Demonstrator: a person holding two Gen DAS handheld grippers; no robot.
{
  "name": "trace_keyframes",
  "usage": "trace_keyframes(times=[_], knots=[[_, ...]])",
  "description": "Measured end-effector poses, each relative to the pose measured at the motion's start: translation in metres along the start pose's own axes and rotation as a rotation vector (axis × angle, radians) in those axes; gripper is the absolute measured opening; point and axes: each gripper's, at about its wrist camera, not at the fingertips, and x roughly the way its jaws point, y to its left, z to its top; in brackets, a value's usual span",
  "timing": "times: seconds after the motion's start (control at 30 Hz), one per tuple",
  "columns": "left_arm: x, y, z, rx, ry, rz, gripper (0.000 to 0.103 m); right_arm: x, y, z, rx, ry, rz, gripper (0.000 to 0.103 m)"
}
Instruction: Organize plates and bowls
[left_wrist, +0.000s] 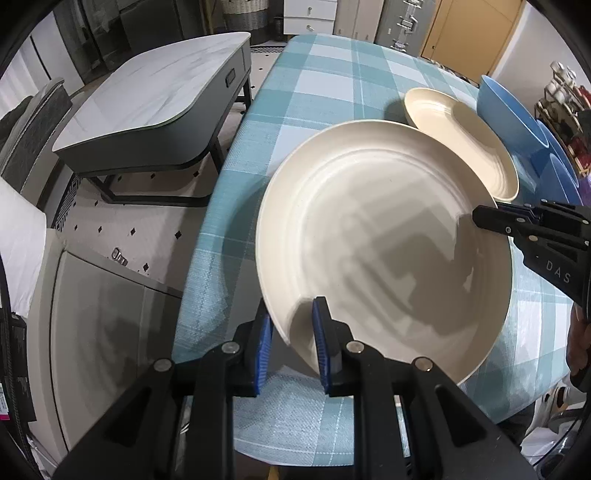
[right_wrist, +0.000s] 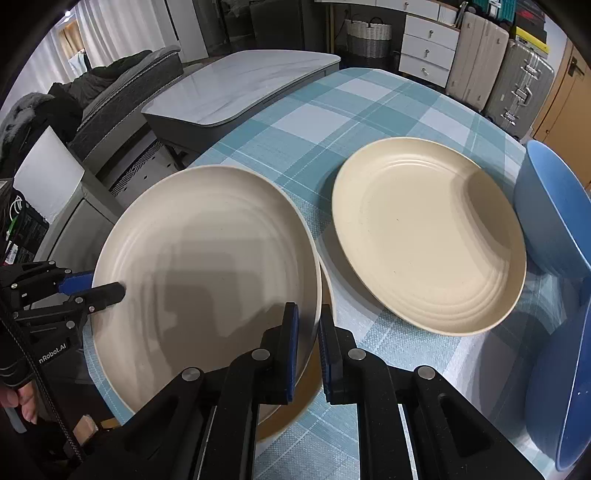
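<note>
A large cream plate (left_wrist: 369, 229) (right_wrist: 207, 258) is held by its rim from two sides near the left edge of the checked blue tablecloth (left_wrist: 314, 92) (right_wrist: 332, 110). My left gripper (left_wrist: 293, 321) (right_wrist: 107, 291) is shut on its near-left rim. My right gripper (right_wrist: 308, 317) (left_wrist: 480, 218) is shut on the opposite rim. Directly beneath it, in the right wrist view, lies another cream plate (right_wrist: 295, 413), mostly hidden. A third cream plate (left_wrist: 461, 140) (right_wrist: 424, 236) rests on the cloth to the right. Beside that stands a blue bowl (left_wrist: 506, 114) (right_wrist: 550, 214).
More blue bowls (left_wrist: 557, 173) (right_wrist: 561, 398) crowd the table's right side. A grey marble-topped low table (left_wrist: 155, 99) (right_wrist: 240, 85) stands off the left edge. Suitcases (right_wrist: 517, 81) and white drawers (right_wrist: 428, 44) line the far wall. A person's hand (right_wrist: 18, 402) grips the left tool.
</note>
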Motion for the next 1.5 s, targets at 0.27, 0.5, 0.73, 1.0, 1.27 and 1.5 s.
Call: trace_keyframes(times=[0.27, 0.5, 0.73, 1.0, 1.27, 1.5], knots=[[0.004, -0.007, -0.001, 0.026, 0.002, 0.01, 0.02, -0.004, -0.001, -0.013, -0.015, -0.006, -0.016, 0.01], [0.007, -0.01, -0.002, 0.043, 0.005, 0.018, 0.02, -0.007, -0.003, -0.019, -0.011, -0.013, -0.013, 0.01], [0.007, -0.009, -0.003, 0.04, 0.006, 0.014, 0.02, -0.005, -0.003, -0.021, -0.018, -0.006, -0.038, 0.01], [0.007, -0.009, -0.003, 0.038, 0.011, 0.013, 0.02, 0.001, 0.003, -0.023, -0.051, 0.013, -0.076, 0.011], [0.007, -0.01, -0.004, 0.042, 0.009, 0.018, 0.02, 0.004, 0.004, -0.023, -0.062, 0.026, -0.078, 0.013], [0.008, -0.01, -0.005, 0.038, 0.005, 0.015, 0.022, 0.006, 0.009, -0.024, -0.077, 0.015, -0.102, 0.015]])
